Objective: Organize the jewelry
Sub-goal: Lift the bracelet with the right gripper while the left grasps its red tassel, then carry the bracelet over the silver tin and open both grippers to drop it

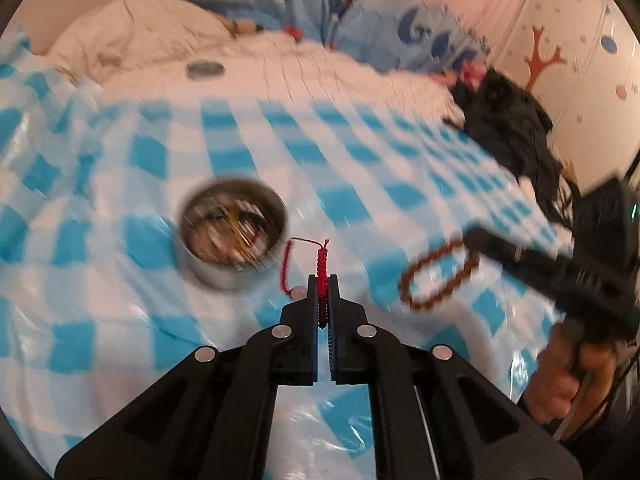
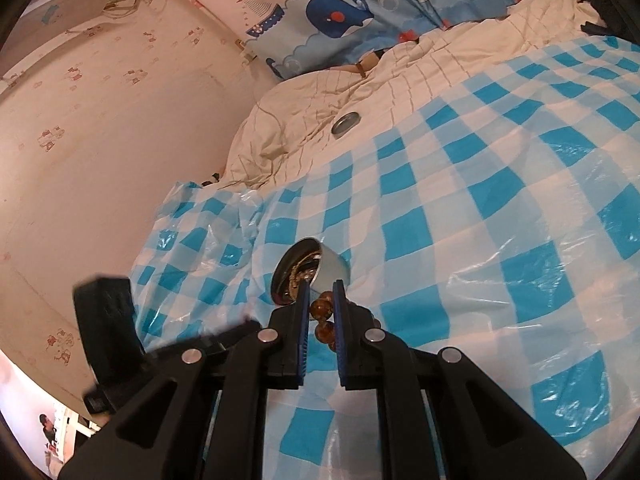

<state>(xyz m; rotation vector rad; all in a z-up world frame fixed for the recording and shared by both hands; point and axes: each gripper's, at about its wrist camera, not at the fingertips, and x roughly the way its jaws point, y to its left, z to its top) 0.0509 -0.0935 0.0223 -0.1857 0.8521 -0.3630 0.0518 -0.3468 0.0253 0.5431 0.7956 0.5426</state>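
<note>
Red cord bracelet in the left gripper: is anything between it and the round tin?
Nothing visible. The red cord bracelet, held in the left gripper, hangs just right of the open round tin, with only bare checkered cloth between them.

Child's bedroom: rumpled bed [image 2: 320, 120], whale-print bedding [image 2: 340, 12], cartoon wallpaper [image 2: 100, 100].
</note>
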